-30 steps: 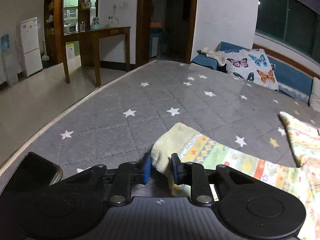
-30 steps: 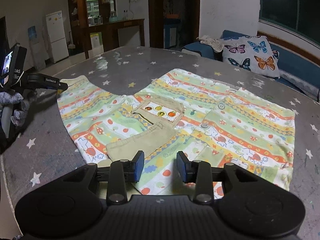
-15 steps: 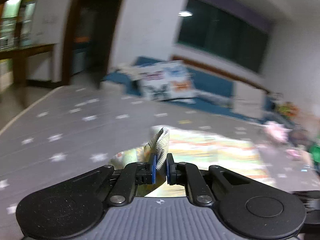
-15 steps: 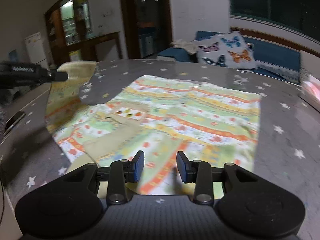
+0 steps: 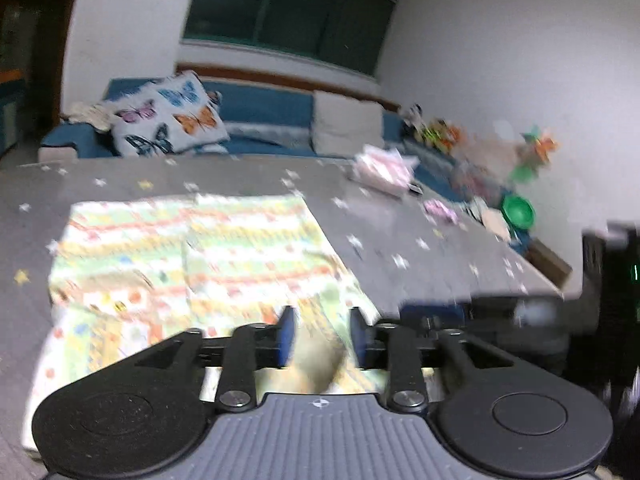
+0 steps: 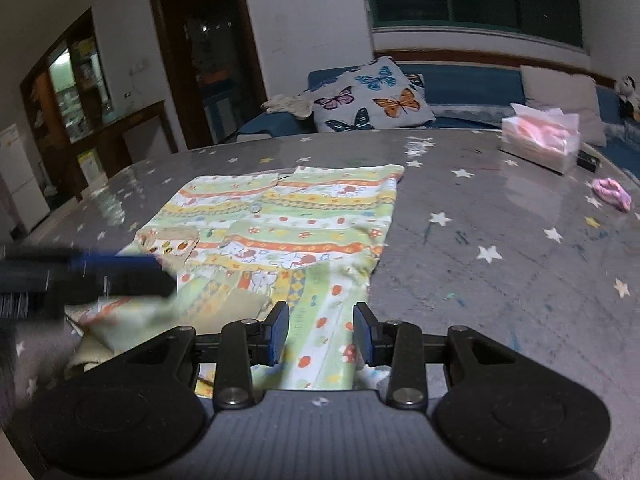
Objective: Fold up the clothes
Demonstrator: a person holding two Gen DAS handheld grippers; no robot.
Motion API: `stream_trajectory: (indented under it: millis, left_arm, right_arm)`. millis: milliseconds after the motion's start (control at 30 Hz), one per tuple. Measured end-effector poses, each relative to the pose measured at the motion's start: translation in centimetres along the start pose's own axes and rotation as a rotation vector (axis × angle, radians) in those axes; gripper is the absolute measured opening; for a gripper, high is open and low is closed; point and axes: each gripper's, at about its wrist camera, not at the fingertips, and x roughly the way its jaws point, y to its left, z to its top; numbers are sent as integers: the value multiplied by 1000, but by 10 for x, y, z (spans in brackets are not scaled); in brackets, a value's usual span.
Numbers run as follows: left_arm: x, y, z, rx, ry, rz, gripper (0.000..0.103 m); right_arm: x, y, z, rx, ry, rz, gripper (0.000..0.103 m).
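A child's patterned shirt point(image 6: 288, 224) with green, yellow and orange stripes lies on the grey star-print table, its left sleeve folded over the body. It also shows in the blurred left wrist view point(image 5: 208, 248). My left gripper point(image 5: 322, 338) is open, with the beige sleeve cuff point(image 5: 320, 364) lying loose between its spread fingers. The left gripper also shows as a dark blur in the right wrist view point(image 6: 120, 276), low over the shirt's left side. My right gripper point(image 6: 321, 332) is open and empty, just above the shirt's near hem.
A tissue box point(image 6: 540, 142) and a pink hair tie point(image 6: 612, 192) lie on the table point(image 6: 500, 280) at the far right. A butterfly cushion point(image 6: 368, 100) sits on the blue sofa behind. Toys and a green bowl point(image 5: 518, 210) crowd the right side.
My left gripper carried the sleeve cuff across over the shirt body, then opened and let it go. My right gripper stayed open and swung a little rightwards.
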Motion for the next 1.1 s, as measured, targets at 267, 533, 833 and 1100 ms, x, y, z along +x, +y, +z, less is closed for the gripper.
stream_trajectory:
  millis: [267,533,833,1100]
  left_arm:
    - [-28,48,-9,8,-49,182,47]
    - [-52,117,-21,-110,-35,371,48]
    - [-45,128,-34,-80,7,397,50]
    - [-40,130,-39,-41,50,430,50]
  right_arm:
    - [20,18,2,-6,42,80,35]
    - [49,46,1,-66,103,87,28]
    - [31,61,21,-155,21,22,4]
    - [55,50,18,-149,88,-18,5]
